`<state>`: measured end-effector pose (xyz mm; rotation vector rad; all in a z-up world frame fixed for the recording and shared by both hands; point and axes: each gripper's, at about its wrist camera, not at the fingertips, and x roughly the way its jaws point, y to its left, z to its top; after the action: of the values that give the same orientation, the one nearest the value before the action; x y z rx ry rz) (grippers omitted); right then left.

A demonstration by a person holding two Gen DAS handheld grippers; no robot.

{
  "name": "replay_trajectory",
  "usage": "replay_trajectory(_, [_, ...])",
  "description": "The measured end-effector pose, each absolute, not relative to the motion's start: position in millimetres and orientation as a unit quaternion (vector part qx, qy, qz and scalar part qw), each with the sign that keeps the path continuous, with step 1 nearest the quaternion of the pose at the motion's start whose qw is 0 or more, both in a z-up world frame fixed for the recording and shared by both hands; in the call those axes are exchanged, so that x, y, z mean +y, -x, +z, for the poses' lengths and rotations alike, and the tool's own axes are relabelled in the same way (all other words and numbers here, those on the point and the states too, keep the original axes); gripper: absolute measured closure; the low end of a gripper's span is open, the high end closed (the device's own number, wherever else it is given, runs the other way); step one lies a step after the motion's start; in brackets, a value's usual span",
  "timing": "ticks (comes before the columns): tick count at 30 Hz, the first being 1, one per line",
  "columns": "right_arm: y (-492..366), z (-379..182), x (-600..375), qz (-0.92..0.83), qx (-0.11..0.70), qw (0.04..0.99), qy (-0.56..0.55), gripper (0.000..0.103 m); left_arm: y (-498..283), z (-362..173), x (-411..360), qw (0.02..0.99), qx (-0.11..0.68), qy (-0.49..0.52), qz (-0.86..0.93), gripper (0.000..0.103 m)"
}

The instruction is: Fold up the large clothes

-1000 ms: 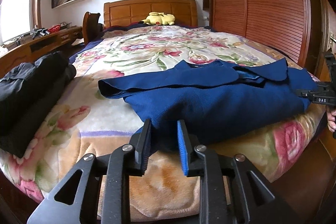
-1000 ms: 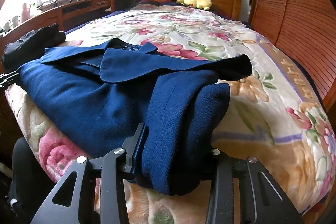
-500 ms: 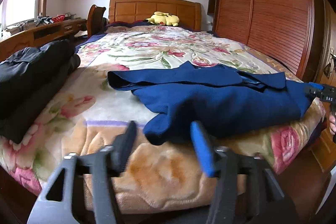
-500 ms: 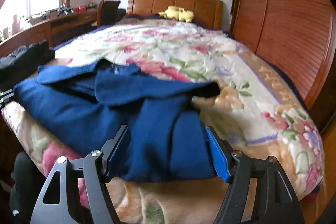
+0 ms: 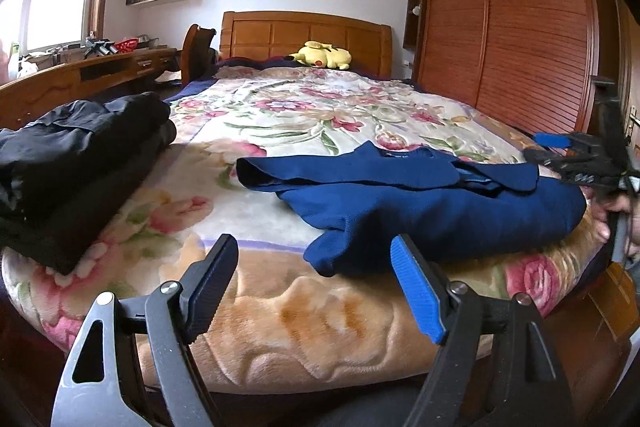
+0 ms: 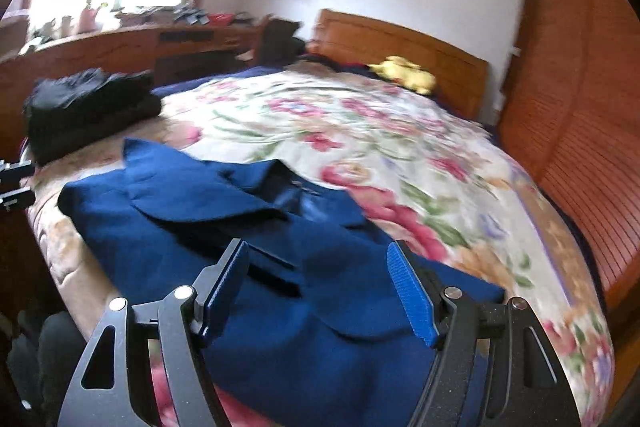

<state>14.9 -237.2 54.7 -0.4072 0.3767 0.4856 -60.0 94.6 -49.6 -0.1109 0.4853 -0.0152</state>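
Observation:
A navy blue jacket (image 5: 432, 203) lies folded near the foot edge of the floral bed (image 5: 320, 115); it also shows in the right wrist view (image 6: 248, 227). My left gripper (image 5: 316, 283) is open and empty, held back from the jacket's near corner. My right gripper (image 6: 320, 287) is open and empty, held just above the jacket's near end. The right gripper (image 5: 576, 163) appears at the far right of the left wrist view. The left gripper (image 6: 14, 183) shows at the left edge of the right wrist view.
A folded black garment (image 5: 76, 159) lies on the bed's left corner, also in the right wrist view (image 6: 88, 107). A yellow plush toy (image 5: 320, 55) sits by the headboard. A wooden desk (image 5: 80, 75) stands left, a wooden wardrobe (image 5: 520, 27) right.
Both grippers opened and let go of the blue jacket, then drew back from it. The jacket now rests folded on the bed. The right wrist view has swung left.

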Motion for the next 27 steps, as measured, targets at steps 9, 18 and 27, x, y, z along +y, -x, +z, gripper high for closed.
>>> replay_trajectory(9, [-61.3, 22.2, -172.7, 0.303, 0.279, 0.875, 0.254, 0.030, 62.3, -53.8, 100.7, 0.967, 0.248, 0.052, -0.002, 0.023])
replay_trajectory(18, [-107.4, 26.0, -143.2, 0.313, 0.329, 0.845, 0.284, 0.091, 57.7, -61.0, 98.8, 0.965, 0.256, 0.052, -0.009, 0.023])
replay_trajectory(27, [-154.3, 75.8, -138.4, 0.301, 0.281, 0.878, 0.245, 0.101, 47.0, -72.9, 95.3, 0.962, 0.267, 0.057, -0.022, 0.023])
